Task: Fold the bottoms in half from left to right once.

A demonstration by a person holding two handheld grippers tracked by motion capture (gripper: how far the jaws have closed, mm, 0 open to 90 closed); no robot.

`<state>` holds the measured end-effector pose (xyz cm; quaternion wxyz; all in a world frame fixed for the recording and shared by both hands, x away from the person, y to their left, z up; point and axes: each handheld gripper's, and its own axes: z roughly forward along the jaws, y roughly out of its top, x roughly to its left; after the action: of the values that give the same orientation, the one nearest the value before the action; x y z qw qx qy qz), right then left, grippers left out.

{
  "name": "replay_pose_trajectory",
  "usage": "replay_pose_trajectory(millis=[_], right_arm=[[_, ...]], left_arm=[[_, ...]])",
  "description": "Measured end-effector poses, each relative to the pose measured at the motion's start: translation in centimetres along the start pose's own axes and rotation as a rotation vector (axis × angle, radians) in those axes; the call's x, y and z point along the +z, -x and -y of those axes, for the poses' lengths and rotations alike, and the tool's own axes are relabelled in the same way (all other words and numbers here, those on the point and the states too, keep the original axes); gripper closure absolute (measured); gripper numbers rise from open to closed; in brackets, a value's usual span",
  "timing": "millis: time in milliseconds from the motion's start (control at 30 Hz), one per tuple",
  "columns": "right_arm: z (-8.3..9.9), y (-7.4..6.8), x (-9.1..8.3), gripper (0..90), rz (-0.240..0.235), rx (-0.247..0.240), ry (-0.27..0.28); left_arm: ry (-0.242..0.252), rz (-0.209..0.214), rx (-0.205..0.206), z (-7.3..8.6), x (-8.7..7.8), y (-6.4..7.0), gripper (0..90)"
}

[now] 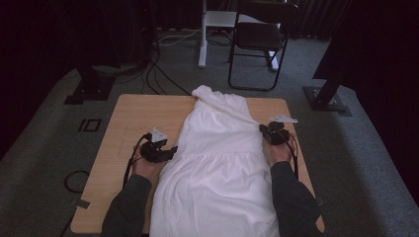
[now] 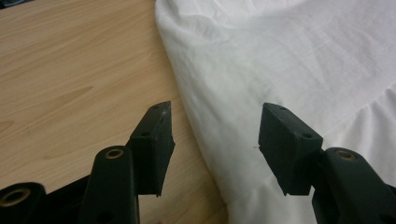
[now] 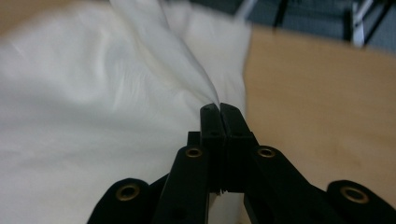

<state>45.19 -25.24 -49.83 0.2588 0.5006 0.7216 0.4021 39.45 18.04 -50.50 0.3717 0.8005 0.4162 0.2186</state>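
One fold of white dress (image 3: 116, 93) pinched (right gripper (image 3: 219, 108)), left gripper (image 2: 215, 135) astride edge

High view dim, corners near black. Cloth (image 1: 217, 163) brightest, no glare. Left gripper view evenly lit, sharp. Right gripper view: cloth and table (image 3: 322, 107) blurred, its own black parts sharp.

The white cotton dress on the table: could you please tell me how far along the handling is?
Done: the white cotton dress lies spread lengthwise on the light wooden table. In hand: the right hand-held gripper is shut on a fold at its edge, while the left hand-held gripper is open, straddling the opposite edge. Left: closing the left one; no fold has been made yet.
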Motion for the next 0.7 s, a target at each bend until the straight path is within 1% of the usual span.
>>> replay_pose_trajectory(millis=[33,100,167,233,333,367,433,467,500,533,567,600,667,700], right_arm=[[0.6,0.3,0.7,88.8,0.009,-0.009,-0.038],[1.8,0.6,2.1,88.7,0.008,-0.004,-0.094],[2.7,0.7,3.2,88.7,0.010,0.001,-0.132],[3.2,0.8,4.0,88.6,0.012,0.003,-0.163],[3.6,0.7,4.5,88.4,0.012,-0.009,-0.193],[3.6,0.7,4.6,88.3,0.011,-0.011,-0.191],[3.6,0.8,4.6,88.1,0.007,-0.004,-0.191],[3.7,0.8,4.6,87.9,0.007,-0.008,-0.192],[3.7,0.8,4.6,87.8,0.006,-0.015,-0.194],[3.7,0.8,4.6,87.8,0.003,-0.019,-0.196],[3.7,0.8,4.5,87.8,0.000,-0.021,-0.198],[3.7,0.8,4.4,87.8,-0.004,-0.022,-0.201],[3.9,0.5,4.0,87.9,-0.008,-0.029,-0.207],[4.1,0.2,3.7,87.9,-0.012,-0.046,-0.211]], left_arm=[[0.004,0.000,-0.004,-0.2,0.2,0.0,45.4],[-0.007,0.000,-0.010,-0.6,1.0,0.0,44.7],[-0.020,-0.010,-0.011,-1.3,2.0,0.0,43.6],[-0.045,-0.013,-0.022,-2.0,3.4,-0.2,42.5],[-0.086,-0.026,-0.019,-2.7,5.7,-0.1,42.6],[-0.104,-0.040,-0.009,-2.8,6.5,0.0,42.7],[-0.144,-0.042,0.009,-2.8,7.7,0.1,44.7],[-0.144,-0.042,0.009,-2.8,7.7,0.1,48.8],[-0.185,-0.057,0.037,-2.4,8.4,0.3,59.2],[-0.174,-0.035,0.029,-2.2,8.4,0.2,69.7],[-0.173,-0.035,0.024,-1.9,8.3,0.1,82.1],[-0.171,-0.037,0.022,-1.7,8.0,0.0,87.1],[-0.169,-0.032,0.024,-1.4,7.7,-0.1,88.5],[-0.161,-0.029,0.031,-0.6,6.8,-0.1,88.7]])
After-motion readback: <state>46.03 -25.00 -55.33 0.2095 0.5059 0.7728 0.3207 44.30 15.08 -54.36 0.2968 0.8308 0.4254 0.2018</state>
